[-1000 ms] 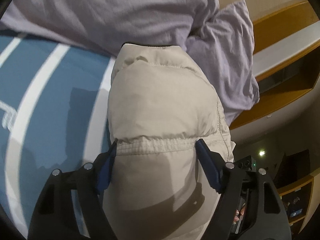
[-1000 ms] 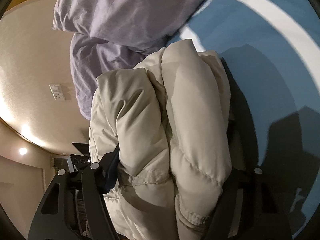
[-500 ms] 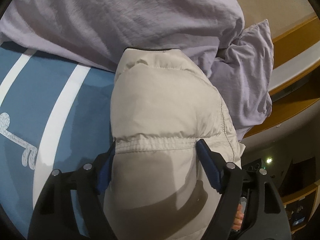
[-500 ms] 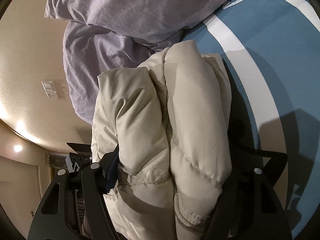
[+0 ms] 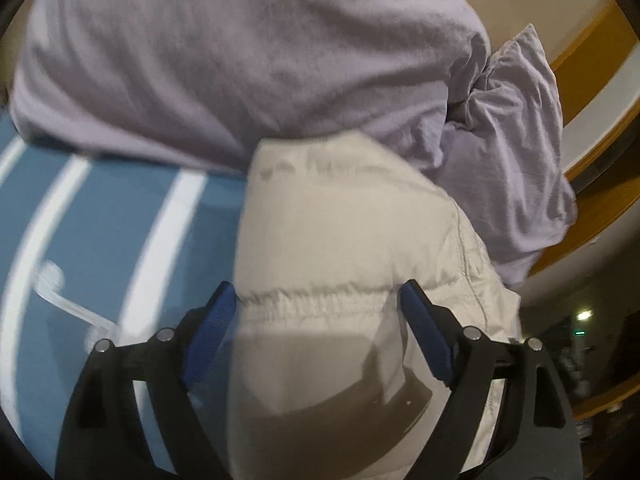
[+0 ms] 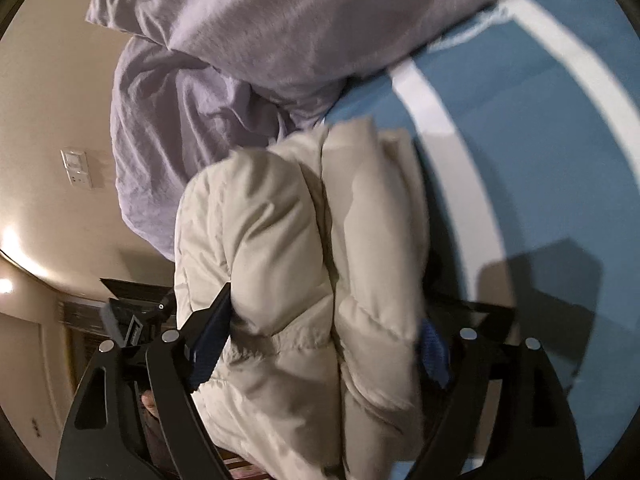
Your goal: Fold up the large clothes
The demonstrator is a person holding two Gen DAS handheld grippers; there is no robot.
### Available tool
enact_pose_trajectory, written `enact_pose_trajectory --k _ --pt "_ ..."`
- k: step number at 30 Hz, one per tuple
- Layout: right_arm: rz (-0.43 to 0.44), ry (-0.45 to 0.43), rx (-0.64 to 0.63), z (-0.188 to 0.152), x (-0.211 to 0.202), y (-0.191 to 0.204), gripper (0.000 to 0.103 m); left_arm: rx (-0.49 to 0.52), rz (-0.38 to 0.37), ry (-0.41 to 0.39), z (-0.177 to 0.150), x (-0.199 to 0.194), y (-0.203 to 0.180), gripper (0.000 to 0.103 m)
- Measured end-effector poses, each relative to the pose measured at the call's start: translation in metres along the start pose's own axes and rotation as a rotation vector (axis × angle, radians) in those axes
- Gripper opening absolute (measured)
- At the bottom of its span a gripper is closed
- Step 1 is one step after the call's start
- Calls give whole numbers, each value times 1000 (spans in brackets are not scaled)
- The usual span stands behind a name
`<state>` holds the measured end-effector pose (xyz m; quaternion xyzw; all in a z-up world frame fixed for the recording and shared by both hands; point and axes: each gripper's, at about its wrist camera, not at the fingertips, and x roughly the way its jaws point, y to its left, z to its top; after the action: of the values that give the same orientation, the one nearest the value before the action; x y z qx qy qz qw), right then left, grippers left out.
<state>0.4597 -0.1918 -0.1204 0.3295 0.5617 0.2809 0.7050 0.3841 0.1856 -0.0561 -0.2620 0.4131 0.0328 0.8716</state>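
Observation:
A beige puffer jacket [image 5: 344, 232], folded into a thick bundle, is held above a blue bed cover with white stripes [image 5: 100, 224]. My left gripper [image 5: 320, 304] is shut on the jacket at a stitched hem, its blue pads pressed against both sides. In the right wrist view the jacket [image 6: 312, 264] shows as two padded rolls side by side. My right gripper [image 6: 324, 320] is shut on these rolls, jaws wide around the bulk. The jacket's far end is close to the lilac pillows.
Lilac pillows [image 5: 248, 56] lie at the head of the bed, also in the right wrist view [image 6: 280, 28]. A wooden headboard shelf [image 5: 592, 80] is at the right. A beige wall with a switch plate [image 6: 76, 168] is at the left.
Both grippers have carried the jacket toward the pillows, which now fill more of both views. More of the cover's white stripes shows. The grips have not changed.

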Motion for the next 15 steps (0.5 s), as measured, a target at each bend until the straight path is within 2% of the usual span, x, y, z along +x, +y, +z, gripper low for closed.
enact_pose_trajectory --k 6,11,15 --pt "-134 -150 -123 10 -20 33 85 93 52 -80 5 -12 -31 88" --pt "-257 -286 -375 -6 -12 87 85 253 126 -136 -7 -7 -66 95" --pt "-327 -373 -577 -28 6 116 84 332 172 -126 -18 6 -79 96"
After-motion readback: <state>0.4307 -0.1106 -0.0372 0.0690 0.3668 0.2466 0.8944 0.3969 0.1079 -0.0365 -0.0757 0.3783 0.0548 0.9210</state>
